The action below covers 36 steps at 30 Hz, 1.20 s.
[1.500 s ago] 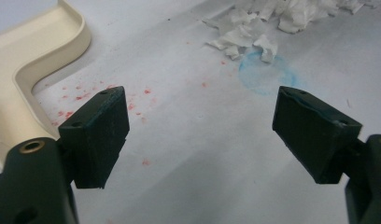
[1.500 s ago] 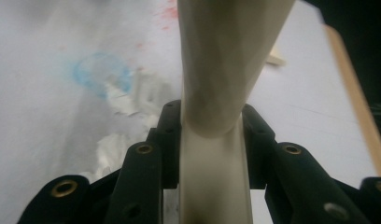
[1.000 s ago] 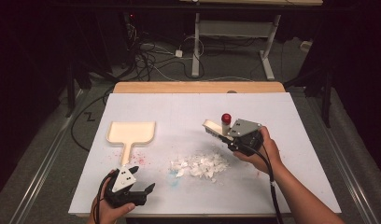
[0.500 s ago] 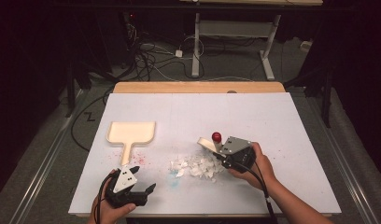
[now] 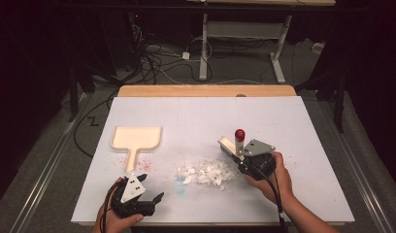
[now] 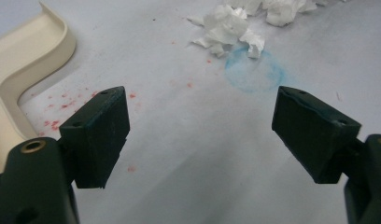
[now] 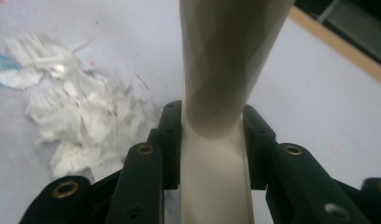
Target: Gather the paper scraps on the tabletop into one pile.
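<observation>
Toward the table's left lies a cream dustpan [image 5: 137,138], flat, stiff and light, best taken by its narrow handle; near it the left gripper [image 5: 146,203] rests with jaws spread and empty; at centre sits a loose pile of white paper scraps [image 5: 208,172], featherlight and easily scattered; just right, the right gripper [image 5: 233,151] pinches a cream, red-tipped brush [image 5: 233,144] by its handle.
</observation>
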### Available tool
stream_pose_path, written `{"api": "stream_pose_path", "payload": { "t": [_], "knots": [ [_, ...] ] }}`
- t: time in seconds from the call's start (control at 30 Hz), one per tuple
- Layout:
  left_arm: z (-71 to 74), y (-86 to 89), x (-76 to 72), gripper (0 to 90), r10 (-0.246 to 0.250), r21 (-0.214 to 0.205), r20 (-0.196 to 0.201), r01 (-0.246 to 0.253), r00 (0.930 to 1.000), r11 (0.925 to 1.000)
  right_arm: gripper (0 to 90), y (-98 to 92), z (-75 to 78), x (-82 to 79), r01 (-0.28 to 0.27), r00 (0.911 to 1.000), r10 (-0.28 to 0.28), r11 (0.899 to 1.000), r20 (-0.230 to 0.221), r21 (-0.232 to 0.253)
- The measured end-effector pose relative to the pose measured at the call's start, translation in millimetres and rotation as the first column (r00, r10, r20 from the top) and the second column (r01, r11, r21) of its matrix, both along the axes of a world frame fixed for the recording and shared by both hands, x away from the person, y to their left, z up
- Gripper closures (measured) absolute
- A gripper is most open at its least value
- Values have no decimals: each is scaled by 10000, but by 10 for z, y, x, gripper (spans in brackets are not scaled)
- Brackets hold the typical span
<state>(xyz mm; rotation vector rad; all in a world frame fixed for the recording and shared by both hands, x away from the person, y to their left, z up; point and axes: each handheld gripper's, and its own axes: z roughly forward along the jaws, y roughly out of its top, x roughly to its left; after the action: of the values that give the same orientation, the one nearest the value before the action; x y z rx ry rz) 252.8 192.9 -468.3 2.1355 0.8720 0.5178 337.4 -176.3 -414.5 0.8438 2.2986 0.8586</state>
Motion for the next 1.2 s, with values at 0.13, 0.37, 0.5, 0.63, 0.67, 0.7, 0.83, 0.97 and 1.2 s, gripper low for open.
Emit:
{"api": "stream_pose_path", "payload": {
  "t": [0.13,0.37,0.5,0.63,0.67,0.7,0.83,0.97,1.2],
  "knots": [
    [19,8,-5,183,53,-93,86,-53,9999,9999,676,93,-80,-121,244,9997,-244,9997,-12,46],
    [46,12,-13,183,87,-179,196,-84,9998,9998,671,452,-157,-224,163,9999,-162,9987,-14,475],
    [42,29,-6,183,134,-221,158,-131,9998,9997,672,601,-139,-222,-160,9998,164,9979,-61,621],
    [41,30,-6,183,156,-217,143,-153,9998,9996,675,646,-111,-169,-168,9998,176,9954,-75,945],
    [40,28,-5,183,160,-213,137,-157,9998,9997,676,643,-104,-150,-210,9998,204,9949,72,987],
    [37,24,-4,184,177,-200,129,-175,9998,9996,676,639,-96,-134,-180,9998,174,9947,60,1013],
    [29,20,-2,184,145,-105,111,-143,9998,9998,676,567,-46,-93,-185,9998,169,9912,137,1311],
    [32,32,-5,183,140,-69,134,-139,9998,9999,675,399,87,-102,-673,9973,609,9822,418,1753],
    [32,38,-20,183,218,34,189,-218,9996,9998,676,33,285,-239,-1625,9867,1601,9703,277,1795]
  ]
}}
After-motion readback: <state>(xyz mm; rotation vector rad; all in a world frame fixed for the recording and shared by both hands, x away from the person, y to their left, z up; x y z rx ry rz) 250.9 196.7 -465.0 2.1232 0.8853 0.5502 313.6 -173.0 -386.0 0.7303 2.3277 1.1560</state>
